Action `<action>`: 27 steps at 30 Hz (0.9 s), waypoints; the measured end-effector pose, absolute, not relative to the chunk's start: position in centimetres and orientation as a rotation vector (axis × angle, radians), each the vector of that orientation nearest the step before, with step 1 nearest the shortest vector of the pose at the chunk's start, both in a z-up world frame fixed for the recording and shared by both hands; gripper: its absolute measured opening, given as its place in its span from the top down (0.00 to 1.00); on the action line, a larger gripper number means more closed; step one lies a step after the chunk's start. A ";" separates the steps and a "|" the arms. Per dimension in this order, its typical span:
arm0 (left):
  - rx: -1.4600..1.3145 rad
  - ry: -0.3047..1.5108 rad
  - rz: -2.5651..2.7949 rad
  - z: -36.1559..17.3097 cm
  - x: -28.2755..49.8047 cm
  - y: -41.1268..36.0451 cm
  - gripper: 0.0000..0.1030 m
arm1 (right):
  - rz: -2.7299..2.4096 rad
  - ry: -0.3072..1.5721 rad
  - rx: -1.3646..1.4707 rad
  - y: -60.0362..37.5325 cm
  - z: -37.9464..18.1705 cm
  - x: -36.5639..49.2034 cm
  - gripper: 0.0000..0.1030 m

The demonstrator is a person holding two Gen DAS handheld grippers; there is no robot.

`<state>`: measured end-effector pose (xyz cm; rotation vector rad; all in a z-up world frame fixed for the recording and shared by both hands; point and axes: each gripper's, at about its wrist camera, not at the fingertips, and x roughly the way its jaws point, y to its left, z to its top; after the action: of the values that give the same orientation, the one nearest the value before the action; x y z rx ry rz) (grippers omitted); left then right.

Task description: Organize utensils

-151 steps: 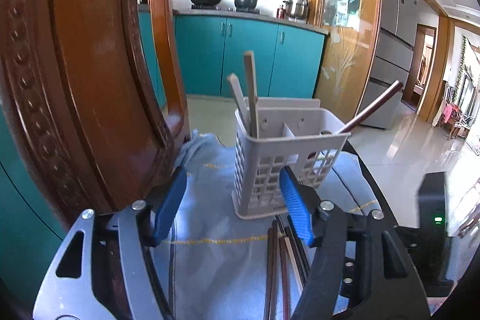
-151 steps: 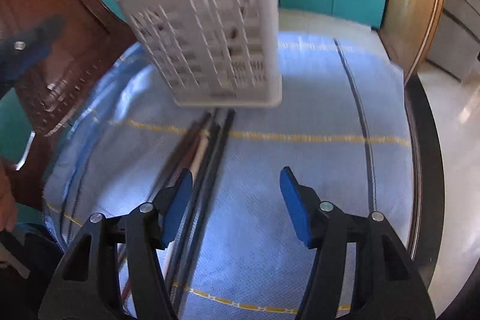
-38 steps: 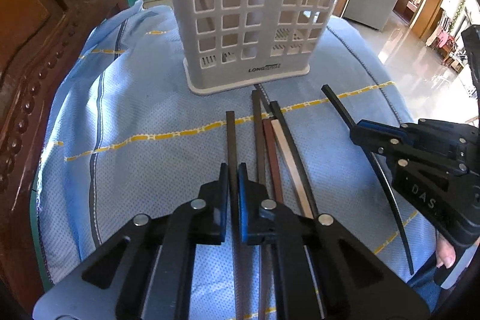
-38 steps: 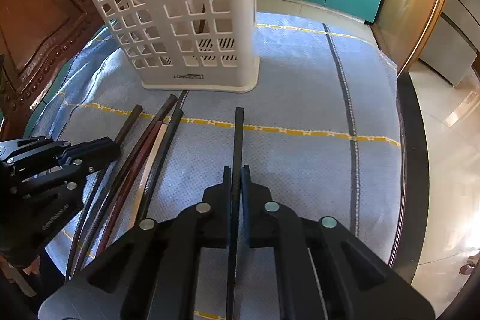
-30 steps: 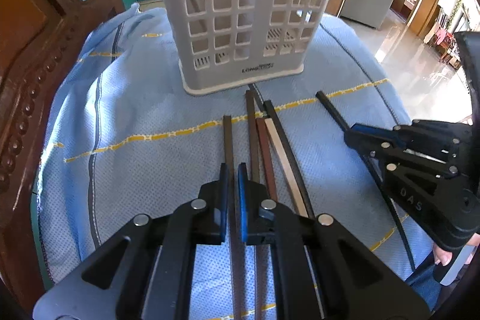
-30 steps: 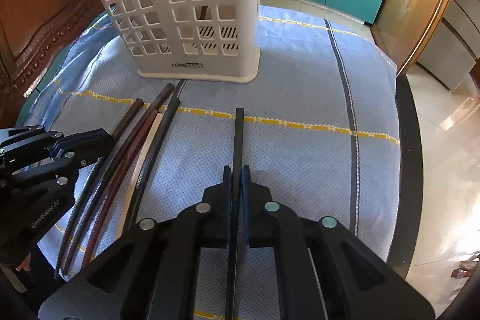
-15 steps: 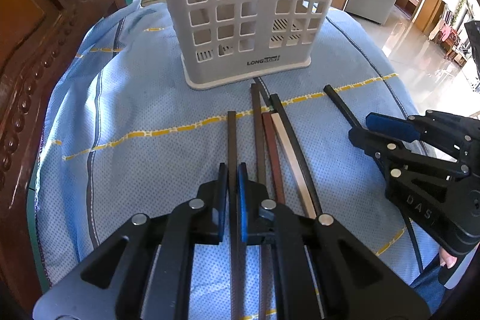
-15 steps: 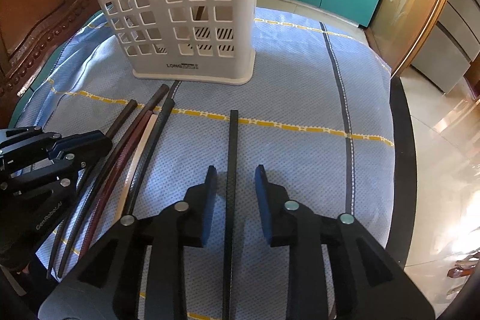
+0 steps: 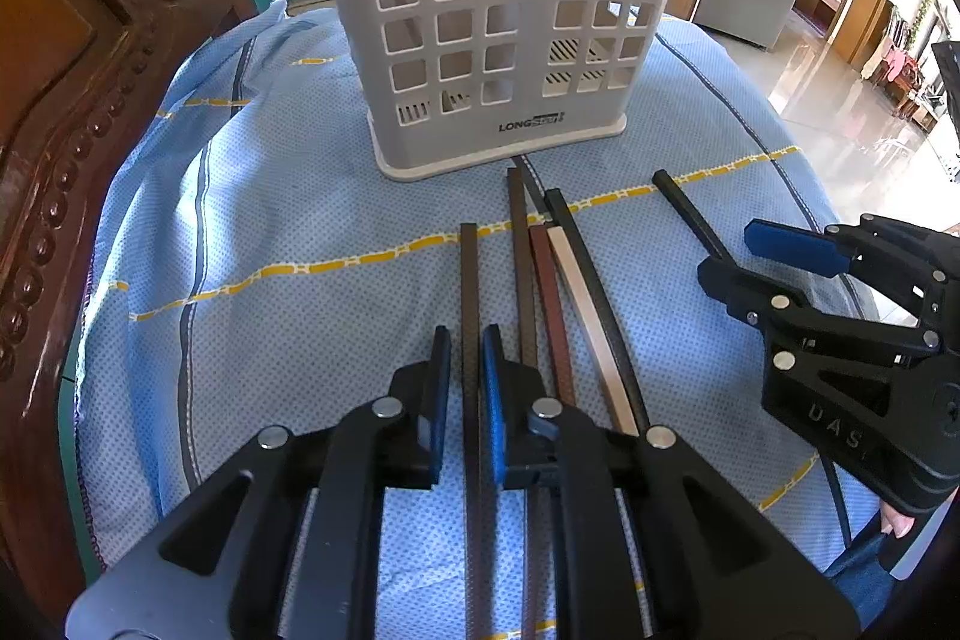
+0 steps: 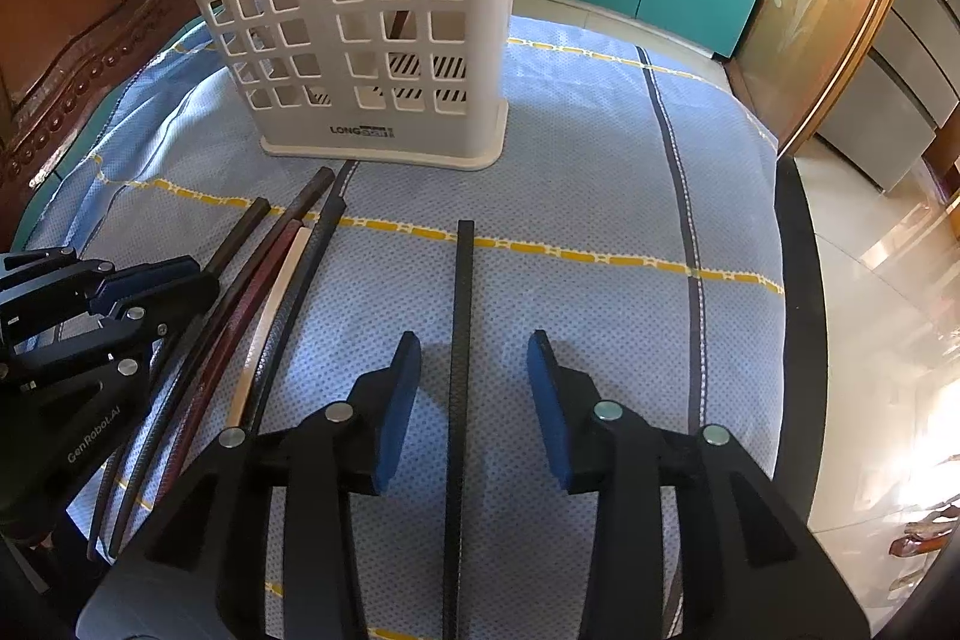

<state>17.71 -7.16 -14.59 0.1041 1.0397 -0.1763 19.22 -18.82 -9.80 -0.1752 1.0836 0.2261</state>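
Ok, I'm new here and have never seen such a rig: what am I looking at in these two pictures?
There is no robot. A person holds a two-finger clamp in each hand, and a wide-angle camera on each looks along its fingers. One picture comes from the left gripper, the other from the right gripper. On a blue cloth stands a white basket with a few sticks inside, and loose chopsticks lie before it. The left gripper's pads sit slightly parted around a brown chopstick, seemingly not clamping. The right gripper is wide open over a black chopstick. Both lie on the cloth, and nothing is lifted.
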 end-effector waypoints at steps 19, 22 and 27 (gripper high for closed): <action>0.100 1.036 -0.159 -14.6 17.9 -6.9 0.77 | 0.231 1.068 -0.172 -18.5 -9.9 19.2 0.59; 0.082 1.039 -0.149 -14.6 18.2 -6.6 0.72 | 0.230 1.062 -0.175 -18.3 -9.9 19.3 0.59; 0.075 1.041 -0.143 -14.7 19.0 -6.7 0.70 | 0.242 1.061 -0.165 -18.0 -9.9 19.5 0.62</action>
<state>18.99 -6.71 -14.68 0.0753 1.0406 -0.1426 19.55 -17.99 -9.95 -0.1655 1.0615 0.2422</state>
